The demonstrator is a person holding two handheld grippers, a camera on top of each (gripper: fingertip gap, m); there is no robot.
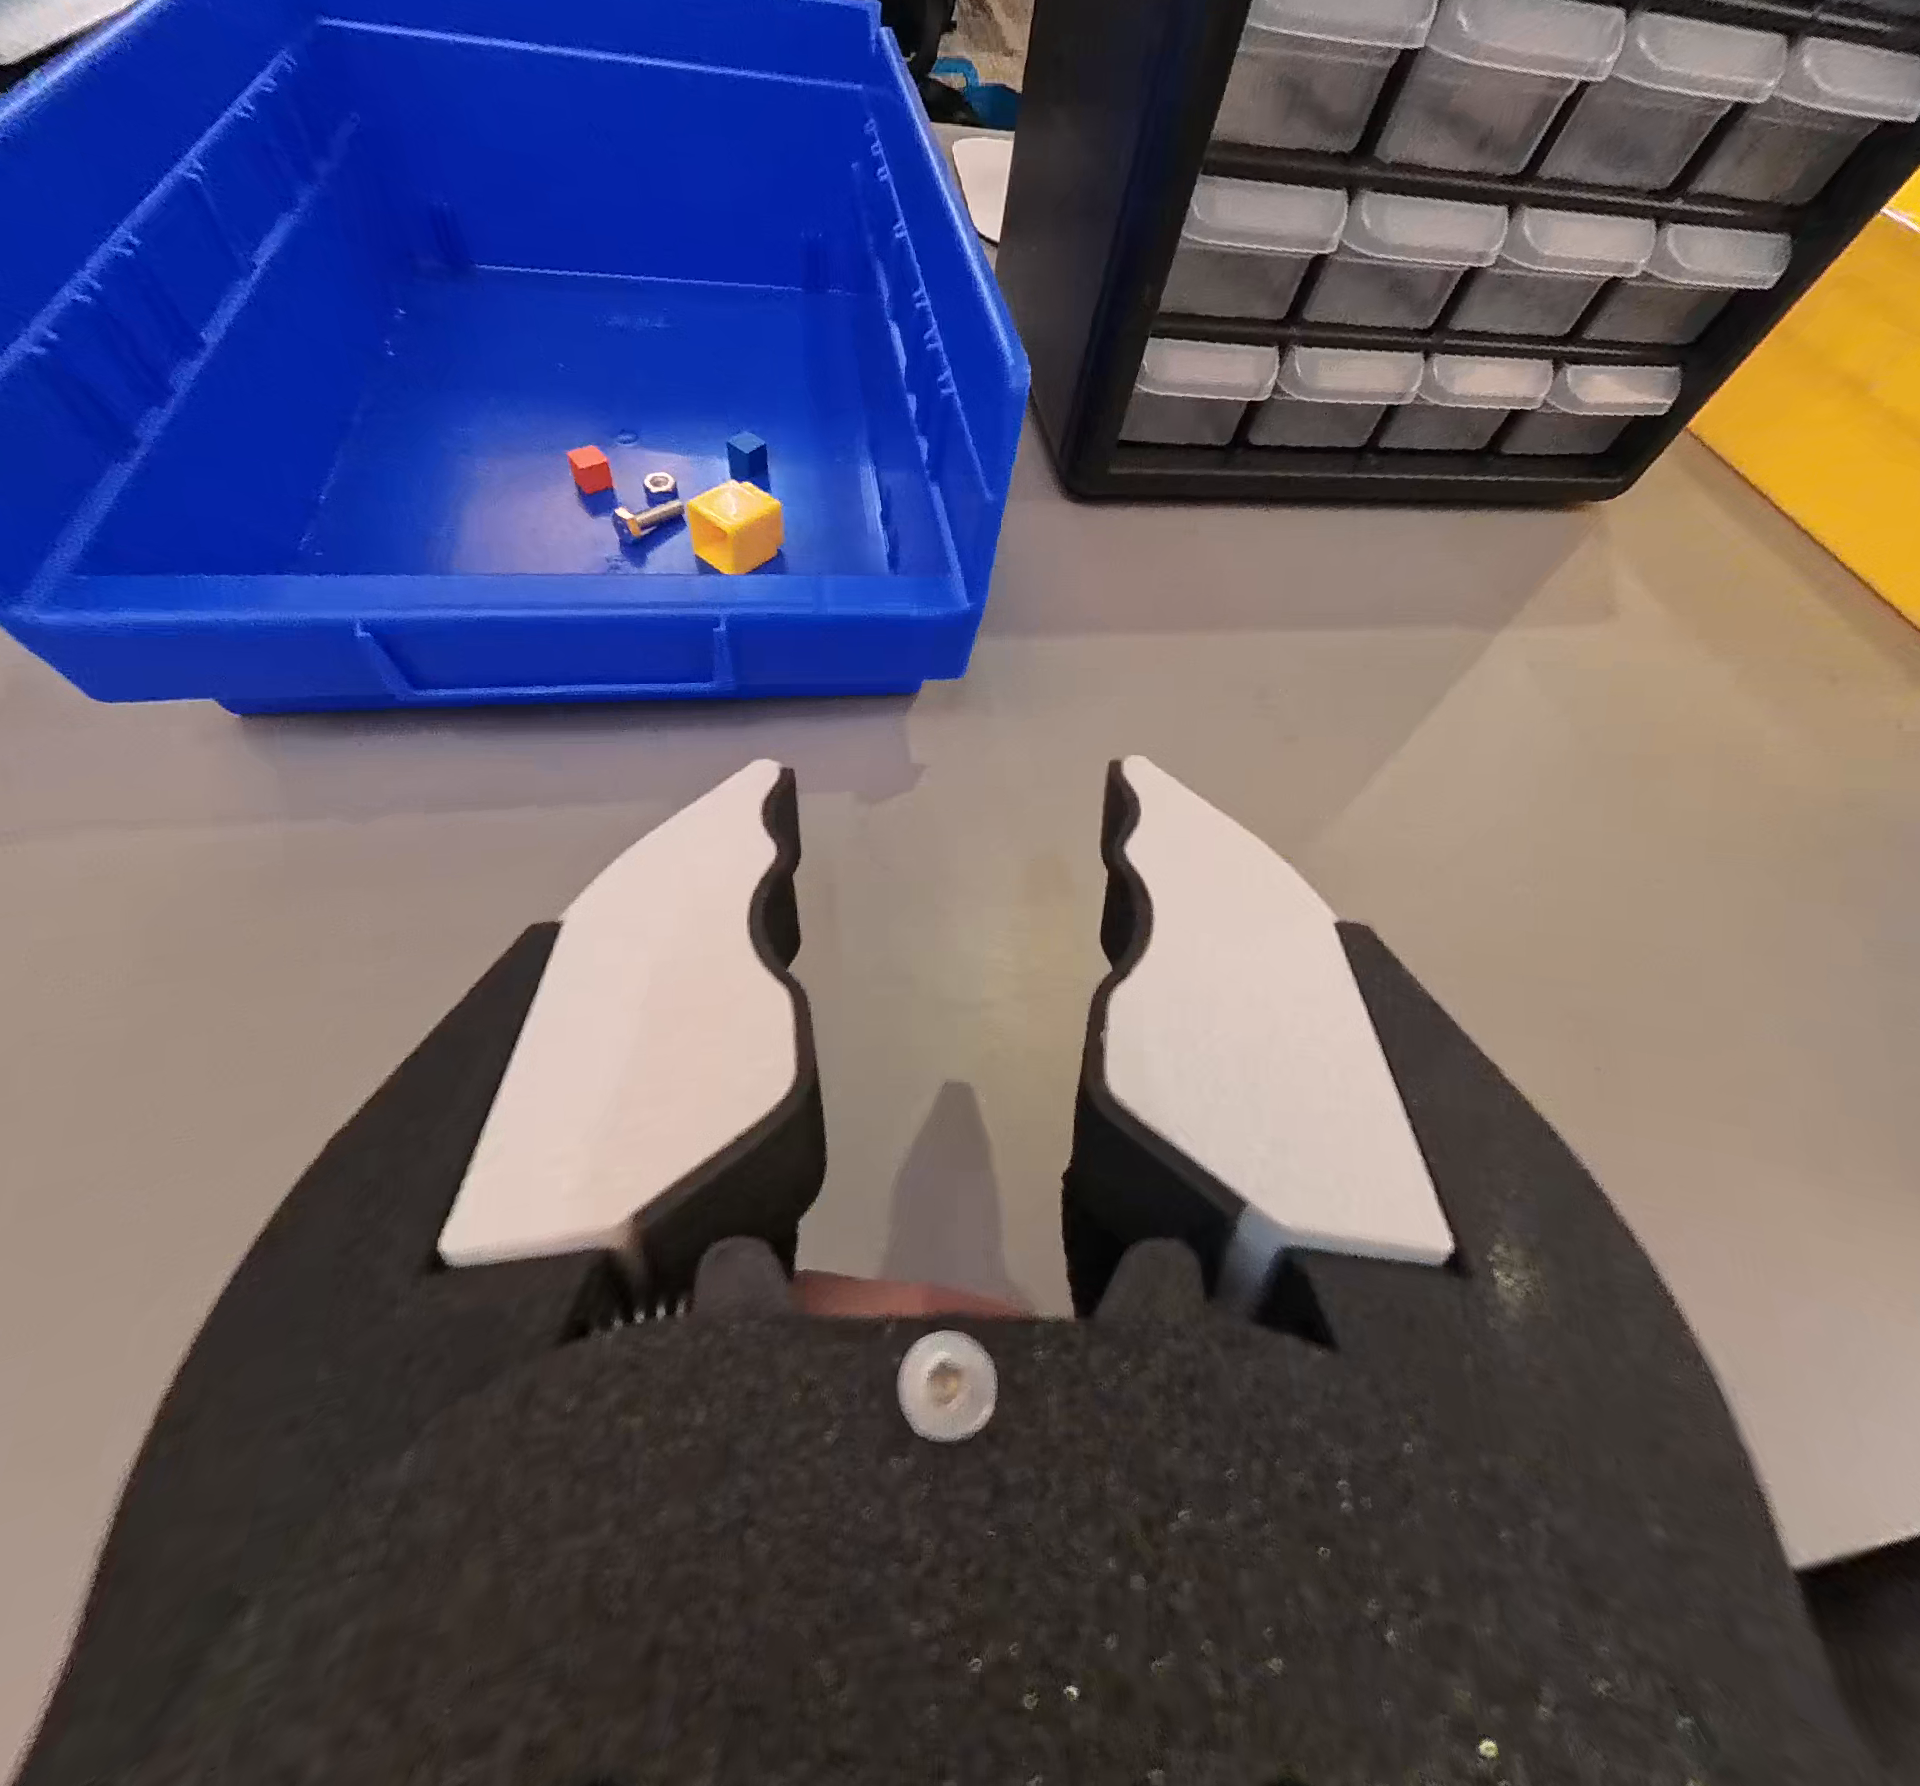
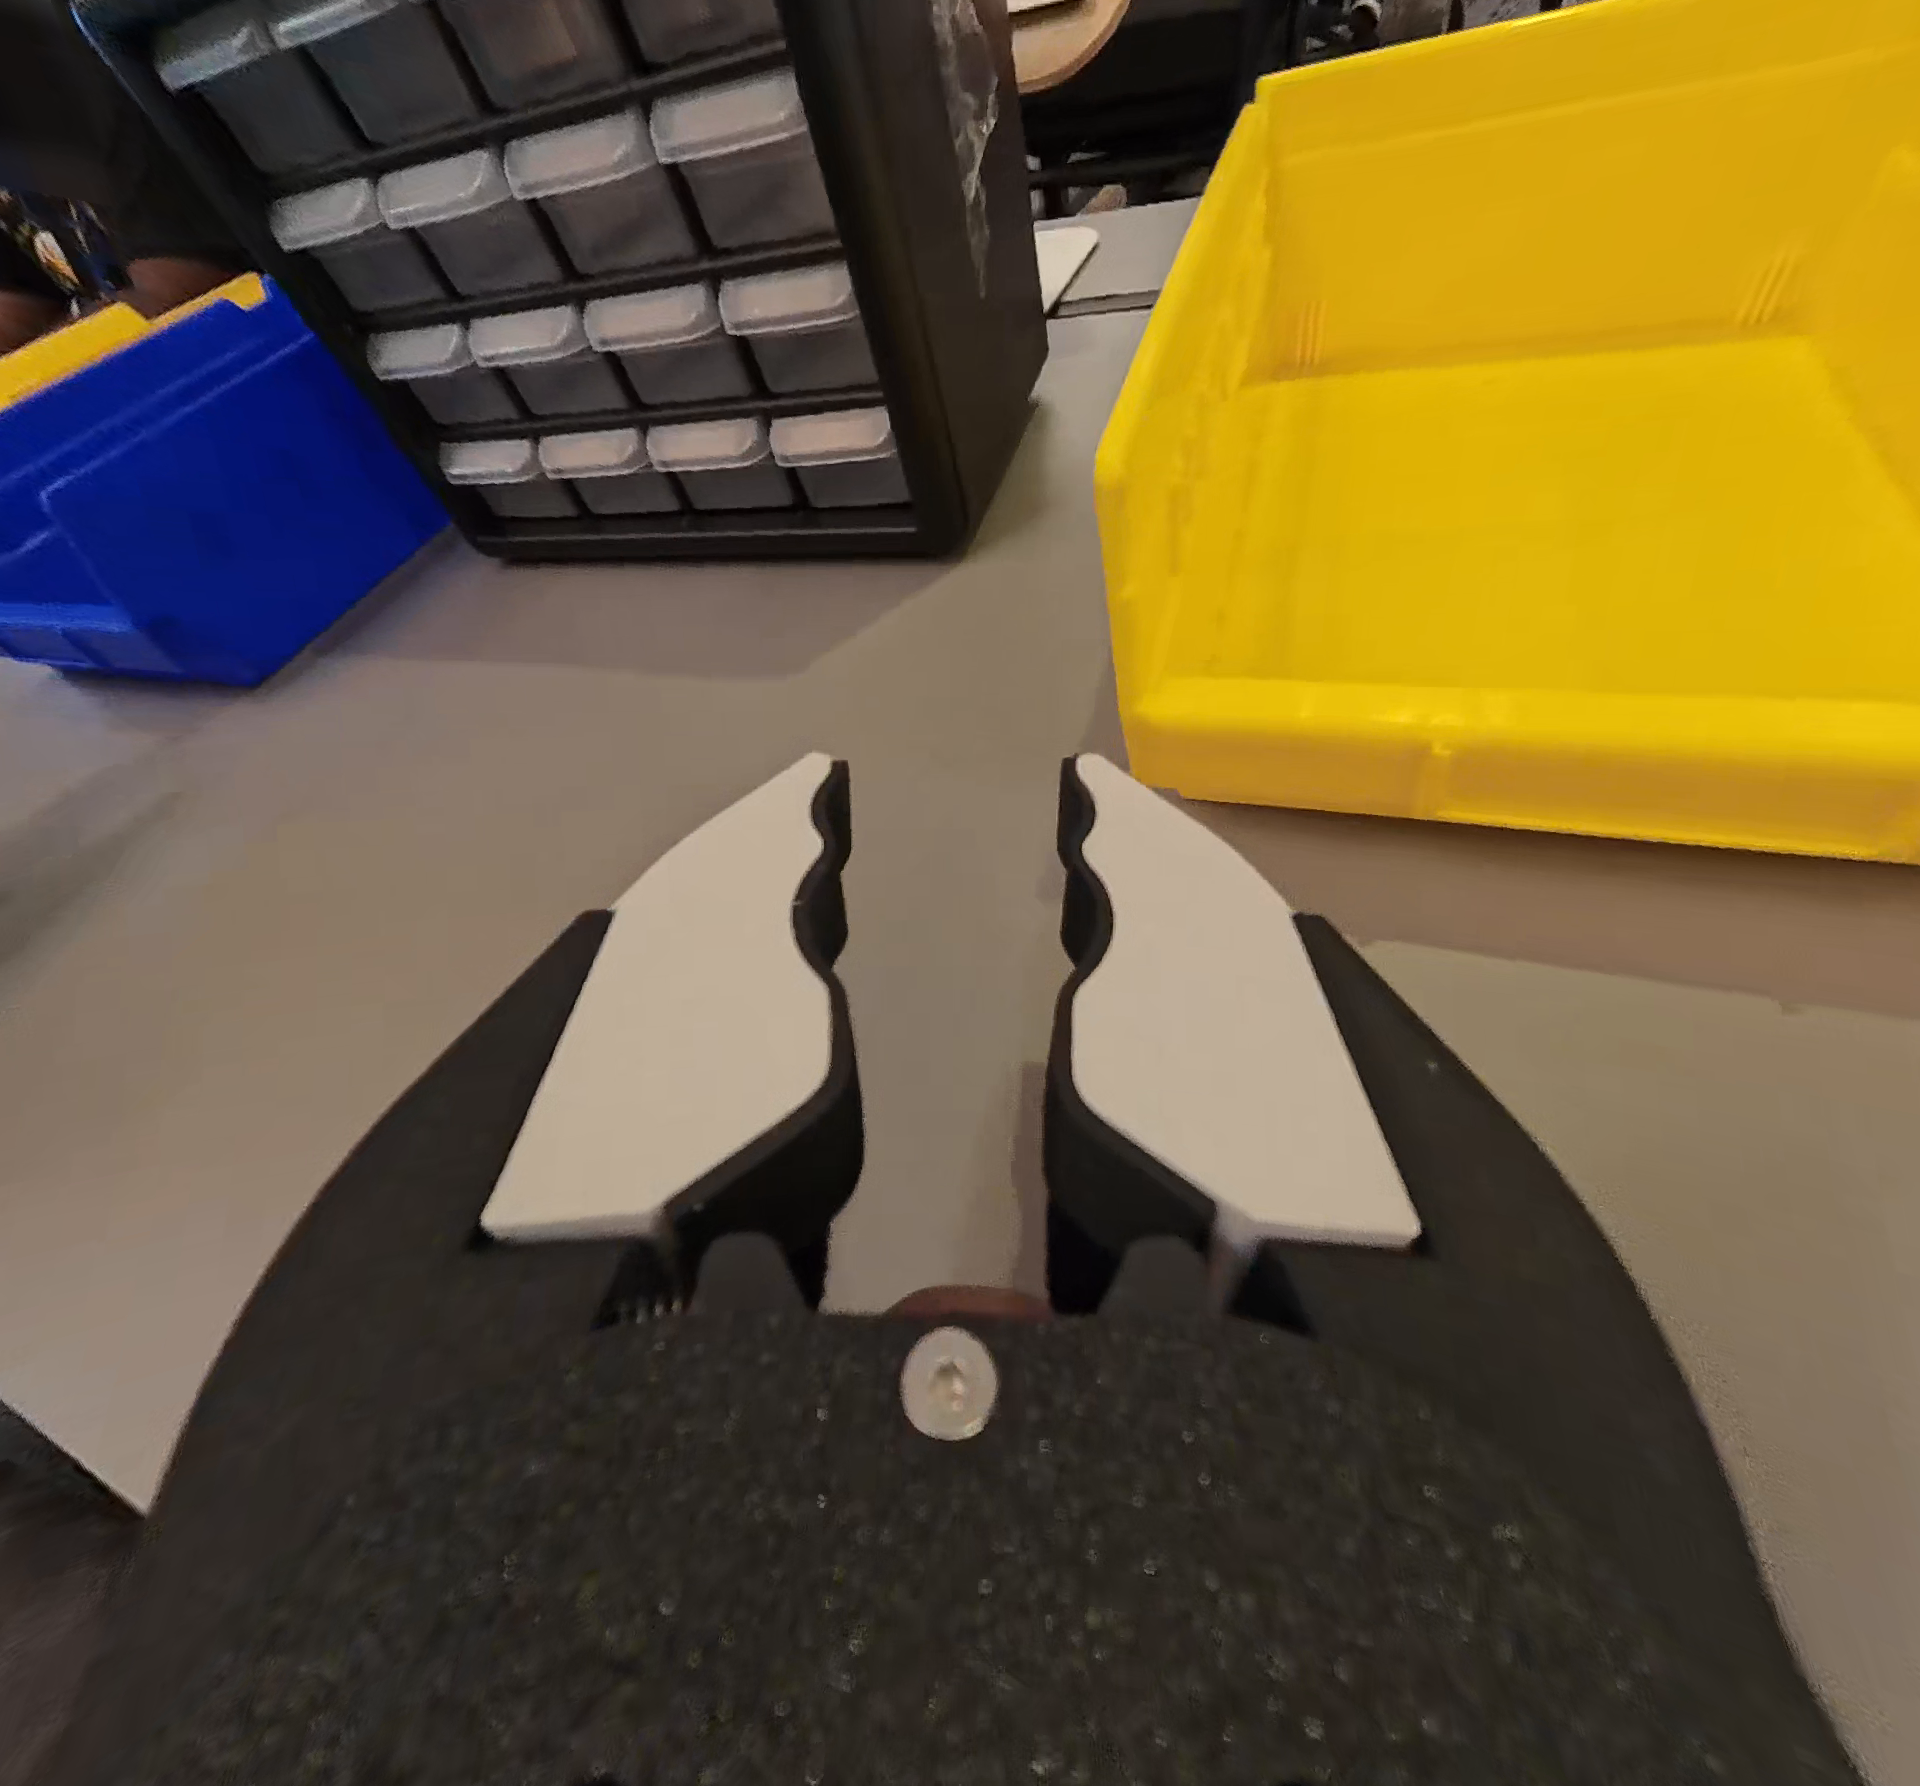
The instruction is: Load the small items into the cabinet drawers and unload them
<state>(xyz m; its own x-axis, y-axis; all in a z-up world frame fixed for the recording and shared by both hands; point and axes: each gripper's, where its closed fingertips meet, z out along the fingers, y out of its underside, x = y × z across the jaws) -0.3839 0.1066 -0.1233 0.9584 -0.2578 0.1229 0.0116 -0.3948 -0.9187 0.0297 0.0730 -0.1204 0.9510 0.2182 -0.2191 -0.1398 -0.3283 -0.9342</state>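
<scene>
A: Where are the small items?

B: All in the blue bin [image 1: 488, 302], near its front wall and towards the front right corner of its floor. A red cube [image 1: 588, 469], a blue cube [image 1: 746, 457], a larger yellow cube [image 1: 734, 526], a loose nut [image 1: 659, 485] and a bolt [image 1: 646, 521].

A: Which way does the bolt lie?

B: Flat on the bin floor, its long axis running roughly along the front wall, head to the left and shank end just beside the yellow cube. The nut sits just behind it.

A: And the cabinet?

B: The black drawer cabinet [image 1: 1434, 209] stands upright on the bench [image 1: 1351, 749], just right of the blue bin, its clear drawers all pushed in. A yellow bin [image 2: 1538, 489] sits on its other side; no items show in it.

A: The grippers?

B: The left gripper [image 1: 951, 780] hangs over bare bench in front of the blue bin, fingers parted wide, nothing between them. The right gripper [image 2: 954, 775] hangs over the bench between the cabinet and the yellow bin's front left corner, parted somewhat less, also holding nothing.
</scene>
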